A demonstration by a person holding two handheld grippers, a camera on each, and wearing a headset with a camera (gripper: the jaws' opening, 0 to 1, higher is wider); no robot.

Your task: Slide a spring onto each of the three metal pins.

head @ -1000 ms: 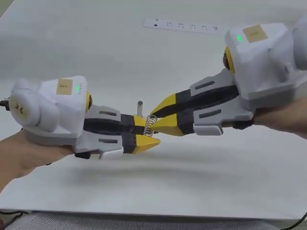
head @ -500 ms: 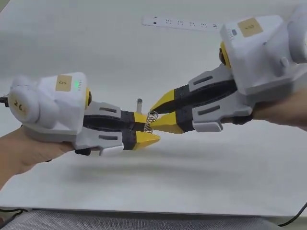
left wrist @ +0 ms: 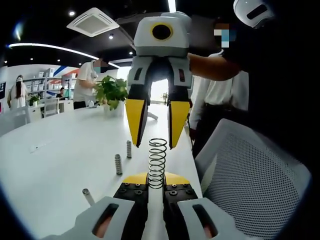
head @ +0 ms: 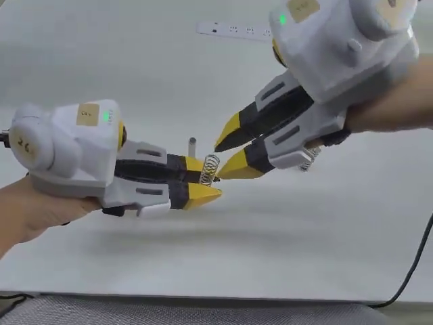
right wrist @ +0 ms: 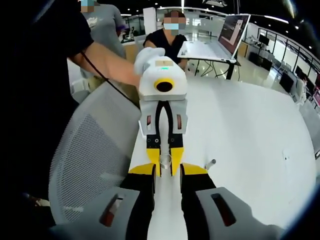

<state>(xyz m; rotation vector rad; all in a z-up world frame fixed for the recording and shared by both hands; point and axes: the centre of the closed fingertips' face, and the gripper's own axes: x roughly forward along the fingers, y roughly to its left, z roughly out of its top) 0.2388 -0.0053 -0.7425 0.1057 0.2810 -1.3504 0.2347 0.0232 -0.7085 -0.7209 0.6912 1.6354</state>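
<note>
My left gripper (head: 206,181) is shut on a small steel spring (head: 210,169), which stands out past its yellow tips (left wrist: 157,160). My right gripper (head: 218,162) comes in from the upper right with its jaws open. Its two tips straddle the free end of the spring (right wrist: 165,160) and do not pinch it. A bare metal pin (head: 192,143) stands on the white table just behind the spring. In the left gripper view, two pins wearing springs (left wrist: 118,164) (left wrist: 129,149) stand beyond the bare pin (left wrist: 88,196).
A white power strip (head: 233,29) lies at the table's far edge. A dark cable (head: 413,271) hangs off the near right corner. A grey mesh chair (left wrist: 250,170) stands beside the table (head: 325,223), with people behind it.
The right gripper's jaws have spread apart at the spring, and that gripper has risen and tilted steeper. The left gripper keeps hold of the spring in about the same place.
</note>
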